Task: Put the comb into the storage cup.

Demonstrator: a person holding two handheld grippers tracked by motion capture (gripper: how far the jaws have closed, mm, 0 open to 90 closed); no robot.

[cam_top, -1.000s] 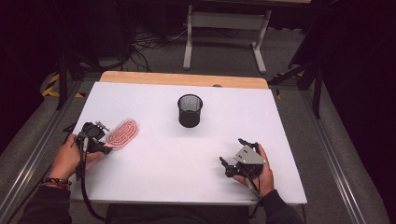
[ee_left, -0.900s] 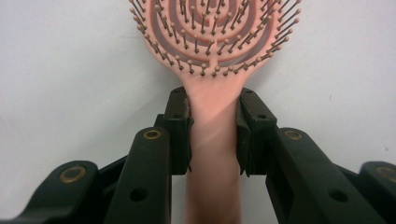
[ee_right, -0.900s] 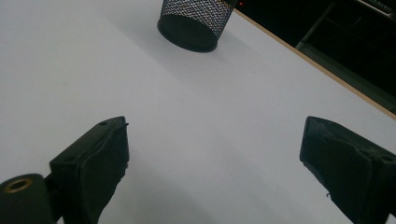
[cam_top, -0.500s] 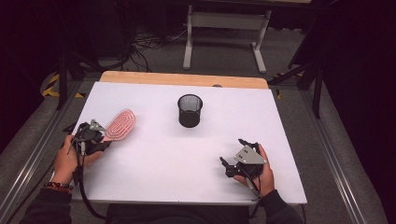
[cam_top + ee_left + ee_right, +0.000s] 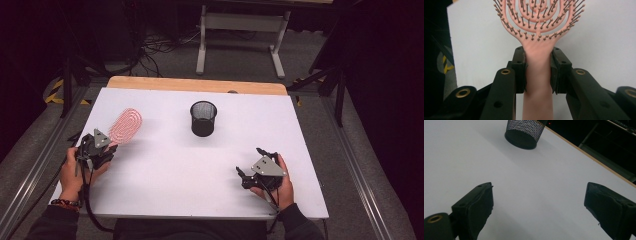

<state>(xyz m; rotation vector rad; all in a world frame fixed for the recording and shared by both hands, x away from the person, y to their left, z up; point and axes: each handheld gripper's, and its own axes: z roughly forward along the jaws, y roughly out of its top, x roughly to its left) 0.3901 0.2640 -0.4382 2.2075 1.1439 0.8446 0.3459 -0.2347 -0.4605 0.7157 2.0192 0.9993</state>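
Pink plastic hairbrush [image 5: 537, 37], vented type with concentric ribs and ball-tipped bristles, held by its handle in the left gripper [image 5: 537, 71]. Both jaws press flat against opposite sides of the handle, just below the neck where it widens into the head. In the high view the brush [image 5: 125, 125] points away from the person over the left part of the white table [image 5: 165, 170], its head apparently raised off the surface, though contact cannot be ruled out. A black mesh cup [image 5: 203, 118] stands upright near the table's centre, well apart from the brush. The right gripper [image 5: 251, 167] rests at the near right, jaws spread wide with bare table between them; its own view shows the cup [image 5: 525, 132] ahead.

Handling, as judged: the brush looks light and fairly stiff, the open-ribbed head likely springy and awkward to pinch. The smooth handle may slip or swivel between the pads, so the straight handle section, as taken here, seems the soundest hold.
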